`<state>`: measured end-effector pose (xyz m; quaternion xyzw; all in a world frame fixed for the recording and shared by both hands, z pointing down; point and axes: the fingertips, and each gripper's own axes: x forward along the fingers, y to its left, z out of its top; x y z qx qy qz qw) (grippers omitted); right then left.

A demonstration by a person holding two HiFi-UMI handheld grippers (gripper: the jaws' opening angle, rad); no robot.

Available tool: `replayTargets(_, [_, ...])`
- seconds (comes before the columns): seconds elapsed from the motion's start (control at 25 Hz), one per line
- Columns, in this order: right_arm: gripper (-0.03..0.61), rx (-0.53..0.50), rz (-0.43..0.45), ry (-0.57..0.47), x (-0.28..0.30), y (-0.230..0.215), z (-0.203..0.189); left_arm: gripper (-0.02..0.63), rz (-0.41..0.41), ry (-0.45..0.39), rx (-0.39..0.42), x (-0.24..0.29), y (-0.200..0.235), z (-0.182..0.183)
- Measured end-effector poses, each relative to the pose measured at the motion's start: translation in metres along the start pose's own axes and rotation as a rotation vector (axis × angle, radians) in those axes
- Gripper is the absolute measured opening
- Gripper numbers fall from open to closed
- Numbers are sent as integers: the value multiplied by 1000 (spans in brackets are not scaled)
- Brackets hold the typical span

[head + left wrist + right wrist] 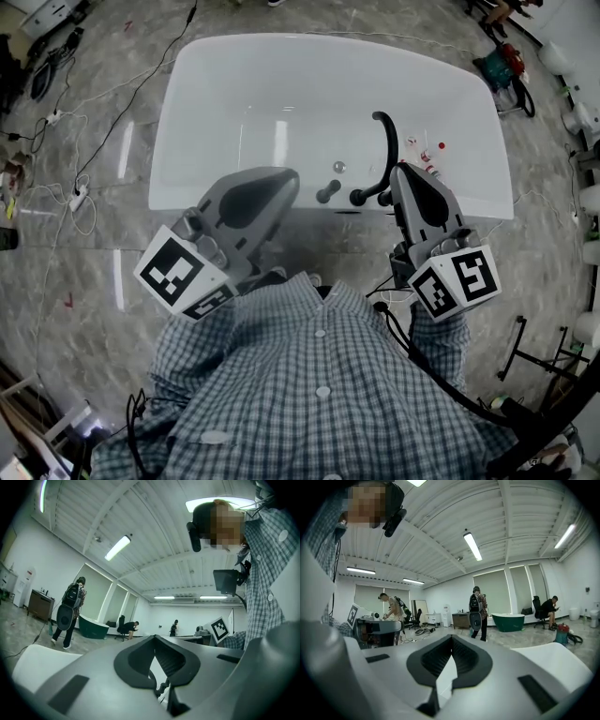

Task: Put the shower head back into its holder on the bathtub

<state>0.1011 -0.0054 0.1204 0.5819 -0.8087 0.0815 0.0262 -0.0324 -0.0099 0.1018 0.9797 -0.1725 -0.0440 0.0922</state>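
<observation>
A white bathtub (225, 112) lies below me in the head view. At its near rim a black curved shower head (385, 145) stands upright, its lower end in a black fitting (359, 197), beside a black knob (328, 192). My left gripper (289, 176) hovers over the near rim left of the knob, shut and holding nothing. My right gripper (401, 169) sits just right of the shower head, apart from it, also shut with nothing in it. Both gripper views look level across the hall, with the left gripper (153, 637) and the right gripper (451, 637) closed tip to tip.
Small red and white items (427, 155) rest on the tub's right rim. A red machine (502, 61) stands beyond the tub's far right corner. Cables and a power strip (77, 199) lie on the floor at left. A green tub (508, 620) and several people are across the hall.
</observation>
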Motion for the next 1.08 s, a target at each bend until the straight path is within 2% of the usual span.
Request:
replayTargets(0.56, [18,-32,12,47,5,-7,-10,8,5,11,9,9,5,-1])
replayTargets(1.08, [18,-53,28,67,18,11,-14,8,8,4,5,-6,16,0])
